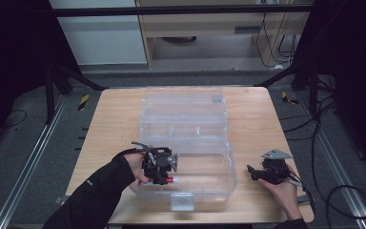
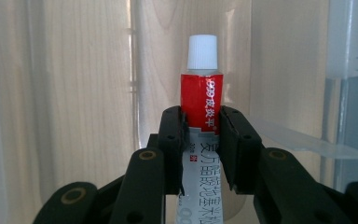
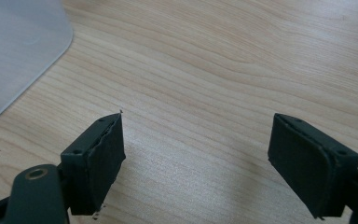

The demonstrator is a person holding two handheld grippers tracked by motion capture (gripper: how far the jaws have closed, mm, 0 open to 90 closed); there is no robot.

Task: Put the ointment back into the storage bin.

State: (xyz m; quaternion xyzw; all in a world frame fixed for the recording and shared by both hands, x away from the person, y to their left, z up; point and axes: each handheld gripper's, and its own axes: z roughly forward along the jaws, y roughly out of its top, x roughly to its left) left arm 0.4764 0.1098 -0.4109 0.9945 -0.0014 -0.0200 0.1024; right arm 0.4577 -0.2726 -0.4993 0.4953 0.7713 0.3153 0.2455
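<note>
Red-and-white tube [image 2: 201,109] is sitting clamped in the left gripper [image 2: 201,140] jaws, low inside the clear plastic box [image 1: 219,191]. It risks catching the box wall. The right gripper [image 3: 196,163] is resting wide open over the desk [image 3: 223,70].

I saw light wooden table [image 1: 114,119] on grey floor [image 1: 19,143]. Clear plastic box [image 1: 186,124] sat at centre, lid open toward 12 o'clock.
</note>
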